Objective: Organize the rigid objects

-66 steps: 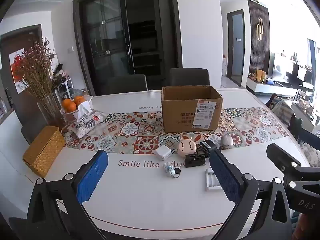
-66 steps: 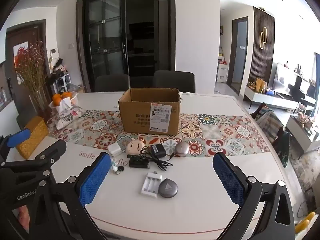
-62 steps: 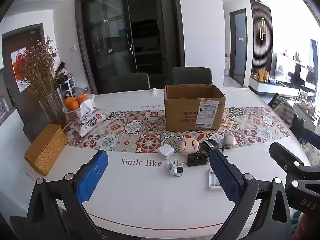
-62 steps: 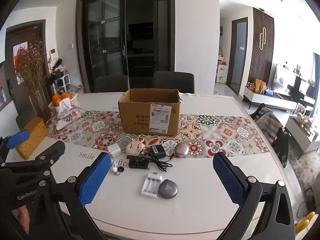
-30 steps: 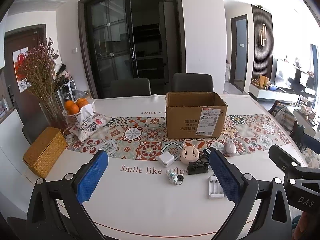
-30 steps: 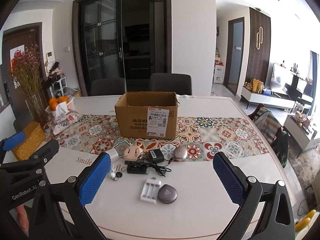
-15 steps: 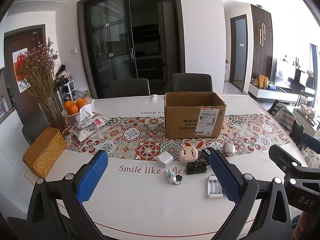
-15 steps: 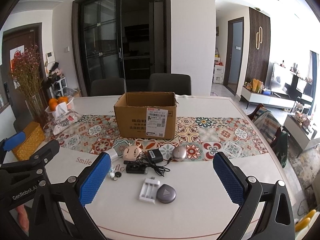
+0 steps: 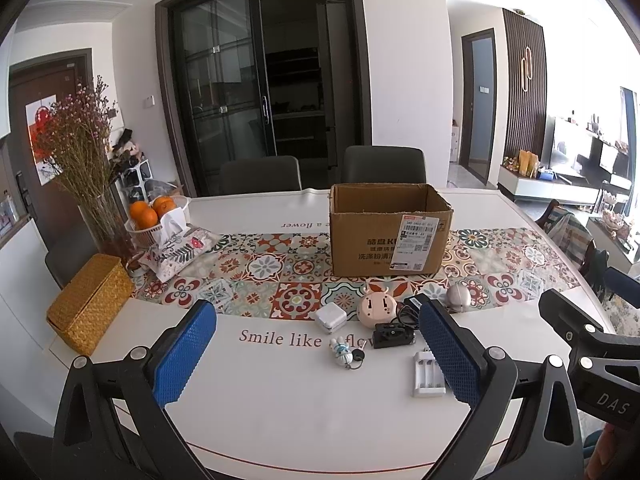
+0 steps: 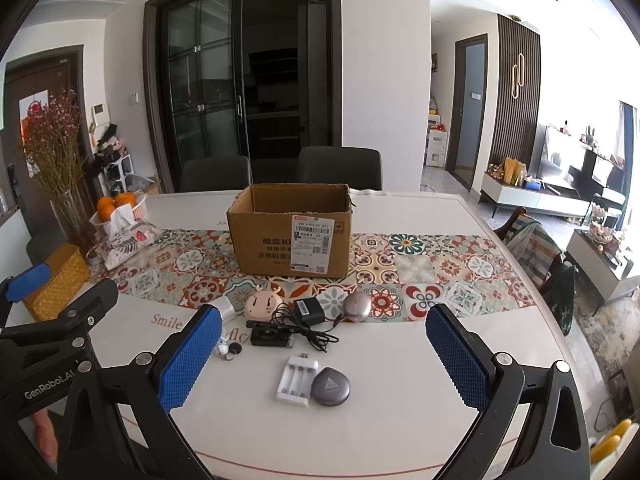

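An open cardboard box (image 9: pixel 390 230) (image 10: pixel 290 230) stands on the patterned runner. In front of it lie small items: a white cube charger (image 9: pixel 330 316), a pink round gadget (image 9: pixel 376 310) (image 10: pixel 262 305), a black adapter with cable (image 10: pixel 309 312), a silver mouse (image 10: pixel 357 306), a black device (image 10: pixel 270 337), a keychain figure (image 9: pixel 343 354), a white battery charger (image 10: pixel 297 379) (image 9: pixel 427 374) and a grey puck (image 10: pixel 330 386). My left gripper (image 9: pixel 316 354) and right gripper (image 10: pixel 324 358) are open and empty, held near the table's front edge.
At the left are a woven yellow box (image 9: pixel 90 310), a tissue pouch (image 9: pixel 176 250), a basket of oranges (image 9: pixel 154 210) and a vase of dried flowers (image 9: pixel 86 160). Two chairs (image 9: pixel 382 168) stand behind the table (image 9: pixel 280 400).
Both grippers have risen and drawn back slightly, so the table items sit a little lower and further away in view. Nothing on the table has moved.
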Available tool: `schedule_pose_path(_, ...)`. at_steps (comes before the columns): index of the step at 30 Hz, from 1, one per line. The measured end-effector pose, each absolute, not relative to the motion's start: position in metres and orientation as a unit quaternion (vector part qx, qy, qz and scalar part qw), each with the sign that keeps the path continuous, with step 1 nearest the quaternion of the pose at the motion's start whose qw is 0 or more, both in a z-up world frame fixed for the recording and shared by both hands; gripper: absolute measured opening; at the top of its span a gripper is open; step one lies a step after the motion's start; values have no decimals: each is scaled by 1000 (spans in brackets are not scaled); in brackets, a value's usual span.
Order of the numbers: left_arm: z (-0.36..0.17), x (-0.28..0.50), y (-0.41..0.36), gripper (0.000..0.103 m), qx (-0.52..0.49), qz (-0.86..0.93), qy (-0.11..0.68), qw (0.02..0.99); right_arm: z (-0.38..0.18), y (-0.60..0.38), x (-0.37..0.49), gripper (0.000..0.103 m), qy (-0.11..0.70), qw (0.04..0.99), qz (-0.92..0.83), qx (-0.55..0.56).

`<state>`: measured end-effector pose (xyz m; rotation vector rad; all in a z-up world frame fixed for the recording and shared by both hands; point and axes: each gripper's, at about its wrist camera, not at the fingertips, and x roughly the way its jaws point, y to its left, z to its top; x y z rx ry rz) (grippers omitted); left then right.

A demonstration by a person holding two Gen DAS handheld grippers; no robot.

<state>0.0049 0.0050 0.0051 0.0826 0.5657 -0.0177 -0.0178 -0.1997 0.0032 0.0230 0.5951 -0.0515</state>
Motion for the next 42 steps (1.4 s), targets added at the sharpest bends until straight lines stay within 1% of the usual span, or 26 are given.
schedule_pose_path(27,1,4,1,103,43,2,287,957,-3,-205,-16,103,303,953,-21,14)
schedule_pose_path(34,-18,13,-8,103,43,-2,324,945,-24,-212,-5,102,338,941,-8,19)
schedule_pose_path(38,-44,24,-17,103,46,-11,368,929,-51,-219,9,102,385,923,4,28)
schedule_pose_path(42,-70,33,-25,103,58,-8,402,914,-76,-223,20,102,414,910,10,22)
